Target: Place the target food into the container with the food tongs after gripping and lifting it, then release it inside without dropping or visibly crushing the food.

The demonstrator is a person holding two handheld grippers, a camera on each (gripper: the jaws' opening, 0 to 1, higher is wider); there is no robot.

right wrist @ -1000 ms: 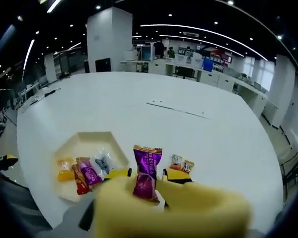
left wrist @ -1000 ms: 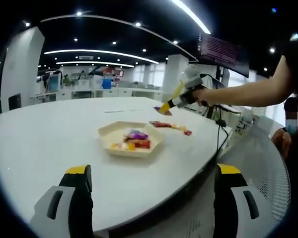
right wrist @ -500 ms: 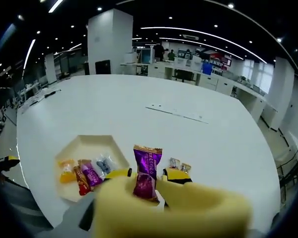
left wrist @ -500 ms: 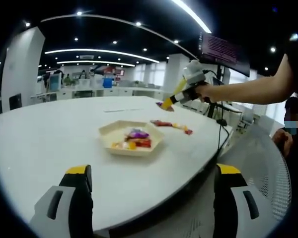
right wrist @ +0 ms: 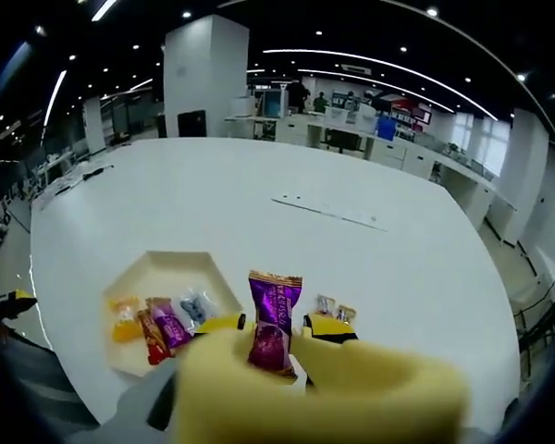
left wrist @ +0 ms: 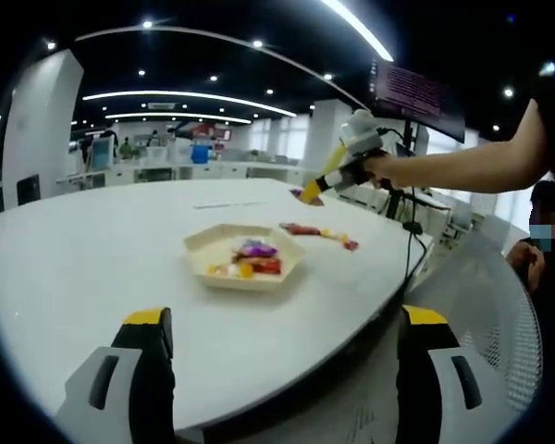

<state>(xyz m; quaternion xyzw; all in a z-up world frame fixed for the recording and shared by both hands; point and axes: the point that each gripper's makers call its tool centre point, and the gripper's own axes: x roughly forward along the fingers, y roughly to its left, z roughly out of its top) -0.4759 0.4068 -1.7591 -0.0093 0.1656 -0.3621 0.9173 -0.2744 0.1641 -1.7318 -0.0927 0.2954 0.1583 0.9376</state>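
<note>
One purple foil-wrapped candy (right wrist: pixel 272 321) stands pinched upright in the yellow food tongs (right wrist: pixel 319 393), closed on it in the right gripper (right wrist: pixel 273 326); any slackening before the tray would drop it on the round white table (right wrist: pixel 259 199). Beyond, near that table's near edge, the cream hexagonal tray (right wrist: pixel 157 266) holds orange, red, purple and pale wrapped sweets. Idle, the left gripper (left wrist: pixel 282 365) hangs with jaws wide apart.
</note>
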